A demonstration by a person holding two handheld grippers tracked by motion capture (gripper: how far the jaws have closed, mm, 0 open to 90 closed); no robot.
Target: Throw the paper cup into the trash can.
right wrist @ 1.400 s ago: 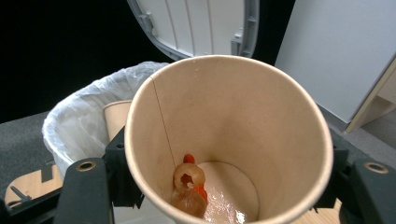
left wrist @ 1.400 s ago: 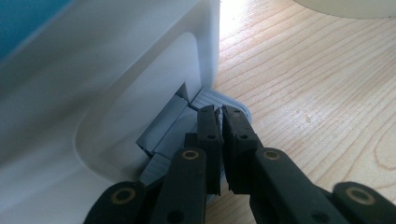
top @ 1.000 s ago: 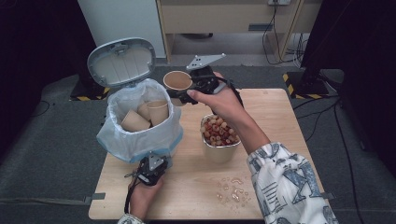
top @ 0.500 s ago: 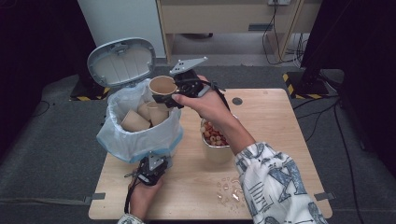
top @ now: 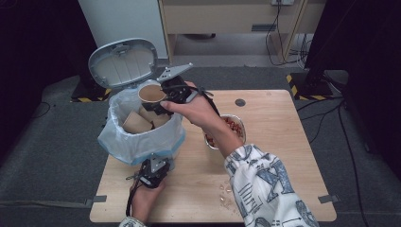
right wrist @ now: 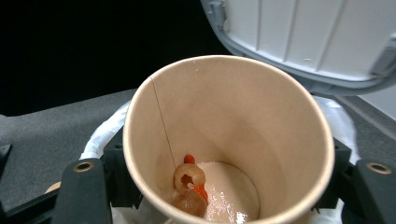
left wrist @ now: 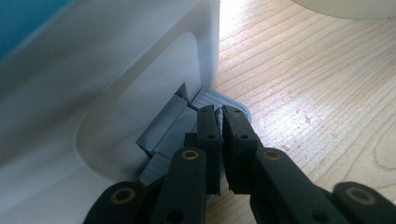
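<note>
My right gripper (top: 158, 100) is shut on a brown paper cup (top: 151, 93), held upright over the open mouth of the white pedal bin (top: 142, 139). In the right gripper view the cup (right wrist: 224, 126) sits between the jaws, with a few food scraps (right wrist: 189, 182) at its bottom. Other paper cups (top: 136, 123) lie inside the bin's pale blue bag. The bin's lid (top: 124, 61) stands raised. My left gripper (top: 153, 169) is at the bin's foot, shut, its tips (left wrist: 219, 116) resting on the grey pedal (left wrist: 210, 99).
A bowl of reddish food (top: 234, 126) stands on the wooden table (top: 283, 156) just right of the bin, partly under the right forearm. Small crumbs (top: 227, 196) lie near the front edge. A cabinet and cables are beyond the table.
The right hand has carried the cup leftwards and slightly down, from above the table beside the bowl to over the bin's opening. The left gripper has stayed on the pedal.
</note>
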